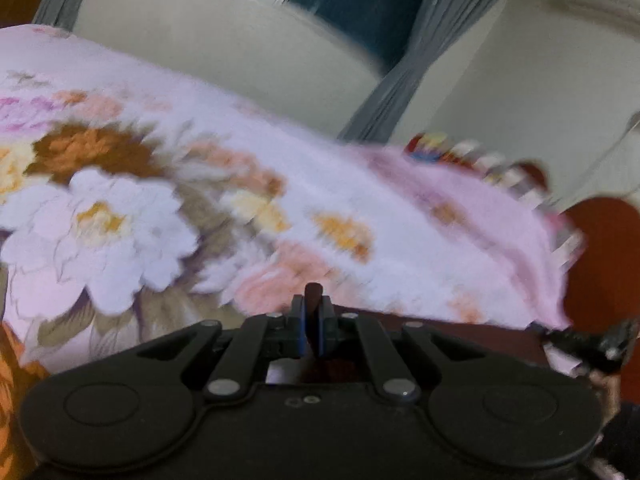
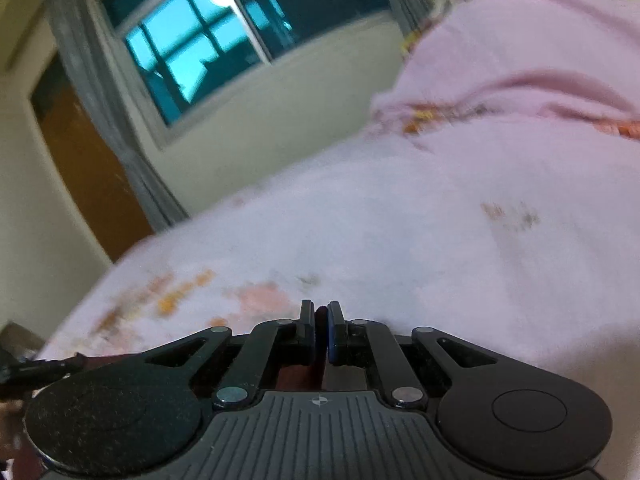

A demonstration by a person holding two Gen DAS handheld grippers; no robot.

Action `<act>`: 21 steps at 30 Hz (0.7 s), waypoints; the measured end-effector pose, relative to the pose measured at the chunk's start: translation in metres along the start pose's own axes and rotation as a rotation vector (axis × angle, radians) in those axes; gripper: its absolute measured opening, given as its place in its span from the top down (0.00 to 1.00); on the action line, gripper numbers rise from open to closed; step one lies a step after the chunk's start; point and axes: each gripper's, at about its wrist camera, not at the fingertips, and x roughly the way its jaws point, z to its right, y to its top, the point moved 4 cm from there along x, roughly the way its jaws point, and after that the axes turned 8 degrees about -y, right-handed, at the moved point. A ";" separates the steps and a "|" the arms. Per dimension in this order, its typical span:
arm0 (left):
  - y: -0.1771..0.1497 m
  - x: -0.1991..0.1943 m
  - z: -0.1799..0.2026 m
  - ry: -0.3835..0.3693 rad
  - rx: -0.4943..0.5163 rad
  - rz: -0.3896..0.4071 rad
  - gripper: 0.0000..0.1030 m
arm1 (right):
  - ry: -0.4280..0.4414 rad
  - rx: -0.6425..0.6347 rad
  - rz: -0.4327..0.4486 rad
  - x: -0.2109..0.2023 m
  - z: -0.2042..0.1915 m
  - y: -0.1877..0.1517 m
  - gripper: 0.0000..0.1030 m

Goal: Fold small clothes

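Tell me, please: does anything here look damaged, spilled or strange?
Nothing stands out. The left gripper and the right gripper are each shut on an edge of a dark red cloth over the floral pink blanket. Both views are blurred, so small flaws could be missed.

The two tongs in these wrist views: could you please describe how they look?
Both are matte black. The left tongs have flat linkage bars with silver rivets, two round discs and blue-edged pads. The right tongs match, but have a grey ribbed plate with a small crosshair mark.
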 end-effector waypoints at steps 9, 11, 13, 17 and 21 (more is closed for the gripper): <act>-0.008 -0.061 0.039 0.156 0.118 0.036 0.55 | -0.093 -0.115 0.034 -0.068 -0.018 -0.017 0.69; -0.027 -0.076 0.071 0.180 0.226 -0.001 0.55 | -0.067 -0.164 0.033 -0.099 -0.032 -0.034 0.69; -0.056 -0.087 0.102 0.175 0.305 -0.028 0.53 | -0.012 -0.217 0.016 -0.123 -0.049 -0.061 0.69; -0.110 -0.094 0.124 0.228 0.397 -0.099 0.50 | 0.038 -0.374 -0.043 -0.146 -0.074 -0.118 0.69; -0.126 -0.112 0.114 0.307 0.388 -0.107 0.48 | -0.039 -0.335 -0.085 -0.149 -0.045 -0.136 0.74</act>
